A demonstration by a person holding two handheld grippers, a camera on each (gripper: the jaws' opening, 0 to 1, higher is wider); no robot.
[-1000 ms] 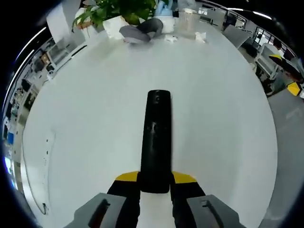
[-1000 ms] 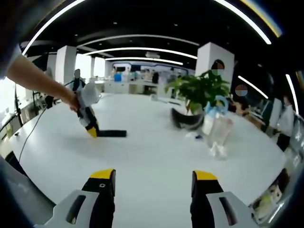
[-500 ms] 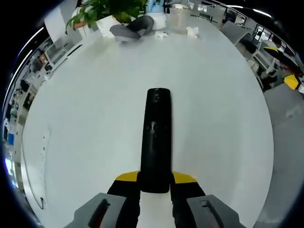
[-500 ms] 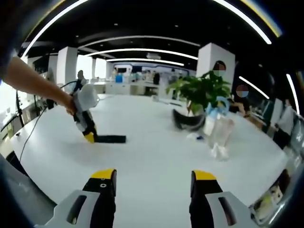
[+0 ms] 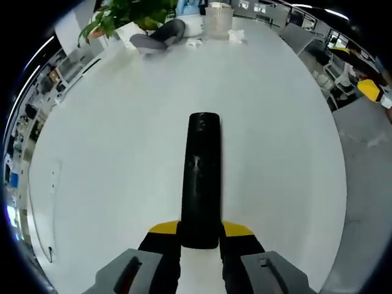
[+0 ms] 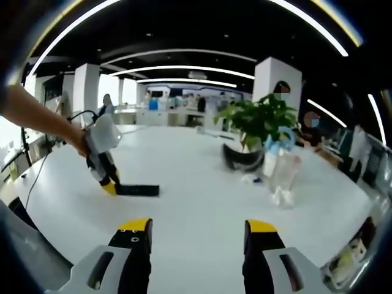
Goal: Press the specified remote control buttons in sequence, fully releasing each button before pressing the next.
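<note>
Two claws in play | left claw (image 5: 200, 236) clamped on near end of remote (image 5: 201, 177), likely steadying it on white worktop (image 5: 122, 153) | right claw (image 6: 196, 236) apart, holding nothing, well back, free for pressing buttons

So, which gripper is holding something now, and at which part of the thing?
The left gripper holds the black remote control by its near end, between its jaws. The right gripper is open and holds nothing.

remote (image 5: 200, 177) on table (image 5: 110, 159), plant (image 5: 131, 12) at far edge
</note>
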